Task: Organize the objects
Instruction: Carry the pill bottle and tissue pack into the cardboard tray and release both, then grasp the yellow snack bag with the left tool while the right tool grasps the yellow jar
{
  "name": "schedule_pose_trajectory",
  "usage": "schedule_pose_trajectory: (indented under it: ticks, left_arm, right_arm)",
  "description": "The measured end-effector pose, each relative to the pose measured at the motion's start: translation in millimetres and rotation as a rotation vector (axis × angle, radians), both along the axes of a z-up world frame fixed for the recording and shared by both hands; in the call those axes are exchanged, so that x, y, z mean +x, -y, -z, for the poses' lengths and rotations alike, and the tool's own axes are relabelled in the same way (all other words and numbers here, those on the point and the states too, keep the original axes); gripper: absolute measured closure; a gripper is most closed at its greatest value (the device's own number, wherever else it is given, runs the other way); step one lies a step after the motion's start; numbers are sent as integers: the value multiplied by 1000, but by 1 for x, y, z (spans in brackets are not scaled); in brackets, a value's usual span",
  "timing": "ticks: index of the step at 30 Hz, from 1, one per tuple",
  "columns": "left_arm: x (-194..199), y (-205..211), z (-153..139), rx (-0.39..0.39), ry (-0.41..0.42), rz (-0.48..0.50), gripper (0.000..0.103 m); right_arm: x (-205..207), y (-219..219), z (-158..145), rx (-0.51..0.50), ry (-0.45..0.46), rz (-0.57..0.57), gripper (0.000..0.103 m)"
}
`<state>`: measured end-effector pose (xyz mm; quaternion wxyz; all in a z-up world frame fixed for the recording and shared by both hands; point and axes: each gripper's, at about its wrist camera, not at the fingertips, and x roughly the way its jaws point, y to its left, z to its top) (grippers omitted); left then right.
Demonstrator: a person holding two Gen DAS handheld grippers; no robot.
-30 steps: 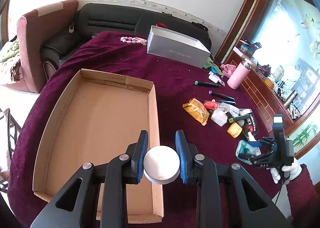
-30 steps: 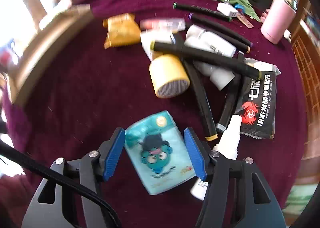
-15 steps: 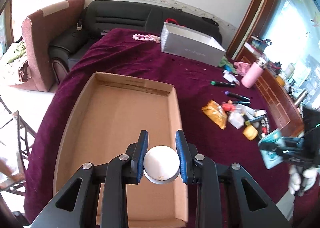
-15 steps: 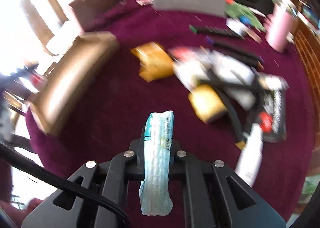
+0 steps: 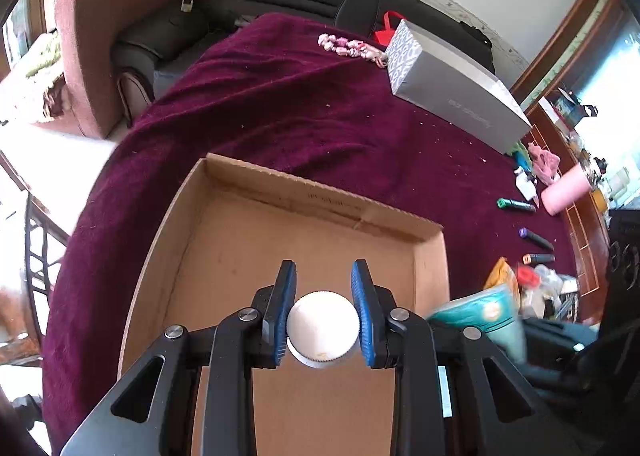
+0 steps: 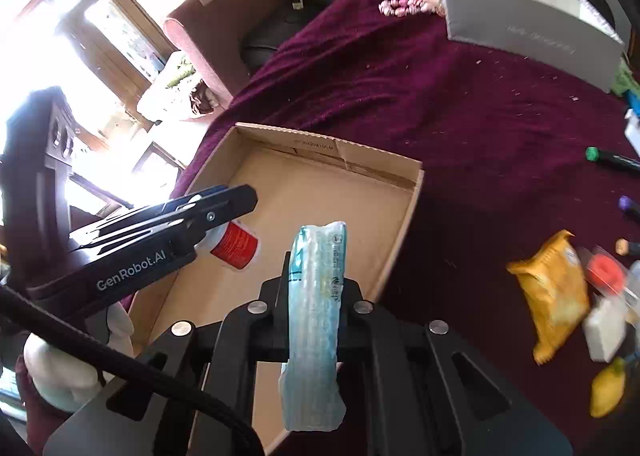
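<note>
Left claw [image 5: 323, 310] is clamped on a small jar with a white ribbed cap [image 5: 322, 330], blue pads [image 5: 287, 308] pressing both sides of the cap, and it hangs above the floor of the open cardboard box [image 5: 224, 240]. From the right wrist view that same jar shows a red label [image 6: 235, 244] under the black fingers of the left claw [image 6: 224, 201], and whether its base touches the cardboard is hard to say from here. Right claw [image 6: 316, 288] is squeezed narrow on a pale blue tissue packet [image 6: 316, 320], gripped edge-on and standing upright between the jaws, hovering over the box's near right corner [image 6: 400, 240]. The box sits on the maroon-draped tabletop [image 6: 460, 127]. Off to the right lie a yellow snack pouch [image 6: 554, 296], a red-capped item [image 6: 606, 272] that is blurred, and dark markers [image 5: 516, 204]. A long grey box [image 5: 456, 95] rests at the far side, with a string of pink beads [image 5: 352, 47] just beside it and a pink tumbler [image 5: 566, 191] farther right.
</note>
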<state>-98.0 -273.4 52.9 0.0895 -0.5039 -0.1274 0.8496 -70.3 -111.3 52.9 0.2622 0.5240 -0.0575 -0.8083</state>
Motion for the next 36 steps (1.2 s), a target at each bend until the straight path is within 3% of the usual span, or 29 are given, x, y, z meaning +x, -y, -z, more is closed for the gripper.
schedule_pose_trajectory:
  ticks: [4, 6, 7, 9, 16, 21, 24, 27, 28, 32, 36]
  left_arm:
    - [-15, 3, 11, 36, 26, -10, 79]
    - [-19, 6, 13, 52, 31, -22, 78]
    - [-21, 9, 12, 70, 33, -31, 73]
    - [-24, 15, 11, 94, 34, -43, 61]
    - [-12, 28, -21, 73, -40, -77, 59]
    - [18, 24, -54, 108, -103, -53, 59]
    - [40, 0, -70, 129, -119, 16, 58]
    - [57, -34, -79, 146, -112, 81, 45]
    - [62, -51, -79, 159, -101, 110, 45]
    - [70, -117, -68, 134, -70, 205, 45]
    - [65, -170, -41, 86, -12, 195, 45]
  right_arm:
    - [-17, 6, 11, 22, 21, 19, 93]
    - [-24, 7, 11, 32, -3, 43, 87]
    - [-29, 7, 12, 35, -13, 50, 81]
    - [-35, 8, 14, 39, -22, 71, 54]
    - [-42, -6, -4, 5, -86, 139, 53]
    - [-15, -38, -34, -20, -167, 160, 53]
    - [13, -74, -48, -68, -189, 170, 52]
    - [43, -118, -56, -87, -214, 207, 50]
    - [55, -135, -58, -82, -226, 230, 48]
    - [99, -200, -57, -63, -249, 340, 44]
    - [130, -251, -41, -82, -226, 430, 44]
